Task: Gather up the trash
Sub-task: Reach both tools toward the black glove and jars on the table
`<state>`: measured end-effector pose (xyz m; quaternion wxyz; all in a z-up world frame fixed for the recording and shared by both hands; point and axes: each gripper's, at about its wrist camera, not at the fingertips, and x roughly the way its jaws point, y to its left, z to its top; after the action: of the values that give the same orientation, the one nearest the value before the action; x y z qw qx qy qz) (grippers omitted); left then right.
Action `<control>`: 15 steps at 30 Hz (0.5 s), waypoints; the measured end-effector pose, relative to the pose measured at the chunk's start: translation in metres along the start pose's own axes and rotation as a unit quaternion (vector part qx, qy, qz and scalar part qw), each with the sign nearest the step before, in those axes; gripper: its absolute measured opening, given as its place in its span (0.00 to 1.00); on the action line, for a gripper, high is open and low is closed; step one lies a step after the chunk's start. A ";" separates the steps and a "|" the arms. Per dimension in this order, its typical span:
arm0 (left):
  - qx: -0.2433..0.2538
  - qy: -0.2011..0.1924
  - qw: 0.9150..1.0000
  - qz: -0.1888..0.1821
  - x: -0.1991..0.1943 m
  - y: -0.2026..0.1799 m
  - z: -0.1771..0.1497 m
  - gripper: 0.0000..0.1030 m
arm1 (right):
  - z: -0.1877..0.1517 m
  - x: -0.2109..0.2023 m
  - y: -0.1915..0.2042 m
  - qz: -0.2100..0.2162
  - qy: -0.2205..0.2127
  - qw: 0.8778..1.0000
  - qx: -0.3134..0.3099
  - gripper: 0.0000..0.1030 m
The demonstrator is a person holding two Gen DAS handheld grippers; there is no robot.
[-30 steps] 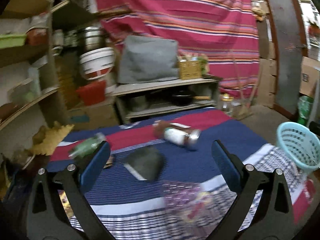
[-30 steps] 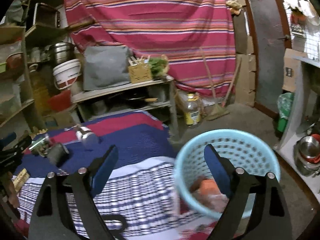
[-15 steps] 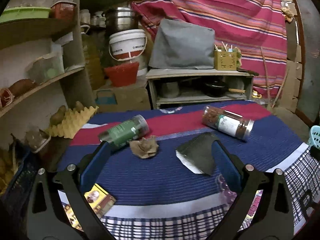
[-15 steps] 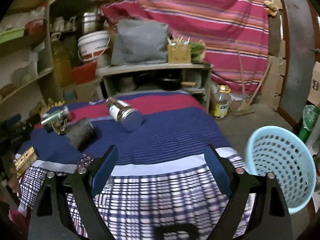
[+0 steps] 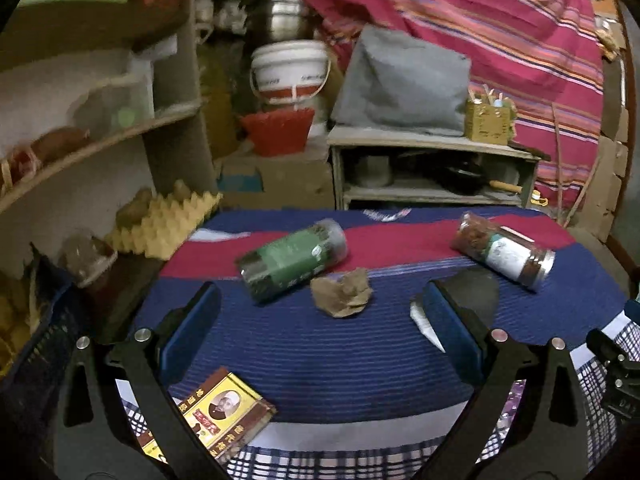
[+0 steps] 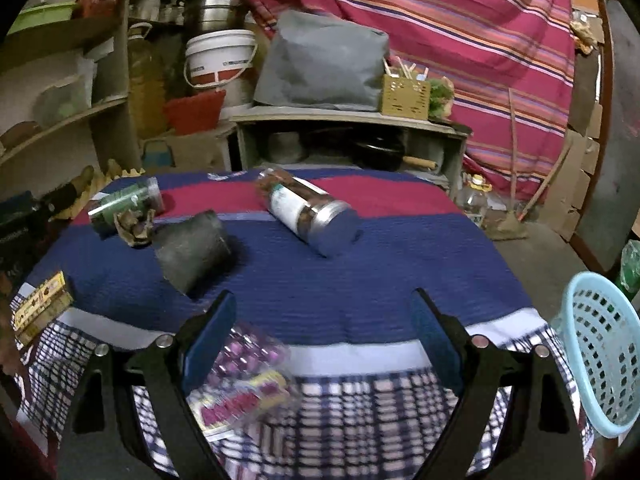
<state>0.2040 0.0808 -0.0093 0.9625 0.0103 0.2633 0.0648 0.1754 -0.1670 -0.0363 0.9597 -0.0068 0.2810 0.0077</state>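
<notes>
- Left gripper hangs over the near half of a cloth-covered bench, its blue pads spread wide with nothing between them.
- Right gripper is likewise spread wide and empty, aimed down at the bench's checked front edge.
- A crumpled brown paper wad lies on the blue stripe of the cloth, ahead of the left gripper and touching or just beside a toppled green-labelled jar.
- A second jar with a white label and silver lid lies on its side toward the right of the bench, well apart from the green one.
- A dark wrapper with a pale edge sits just behind the left gripper's right finger; from the right wrist view it reads as a dark, rounded lump beside the paper wad.
- A yellow-and-red box with a printed portrait rests at the bench's near left corner, partly behind the left gripper's finger.
- A shiny packet with pink and purple print, blurred, lies on the checked cloth just by the right gripper's left finger.
- A pale blue plastic basket stands off the bench's right side, on the floor.
- Behind the bench: cluttered shelves, a white bucket and a striped red curtain.
</notes>
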 end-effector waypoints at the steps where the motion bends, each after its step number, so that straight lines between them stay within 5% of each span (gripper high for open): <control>1: -0.002 0.004 1.000 0.002 0.003 0.004 0.001 0.95 | 0.004 0.002 0.005 0.001 -0.003 1.000 -0.004 0.84; 4: -0.005 0.011 1.000 0.021 0.015 0.024 0.004 0.95 | 0.013 0.013 0.017 0.016 0.002 1.000 -0.003 0.84; 6: -0.009 0.019 0.999 0.029 0.021 0.034 0.004 0.95 | 0.017 0.020 0.025 0.029 0.002 1.000 -0.004 0.94; 15: -0.056 0.055 0.995 0.056 0.050 0.083 0.000 0.95 | 0.023 0.063 0.090 0.058 0.032 0.992 -0.106 0.94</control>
<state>0.2373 0.1699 -0.0300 0.9405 -0.0321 0.3107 0.1334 0.2393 -0.0763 -0.0521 0.9421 -0.0923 0.3087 0.0929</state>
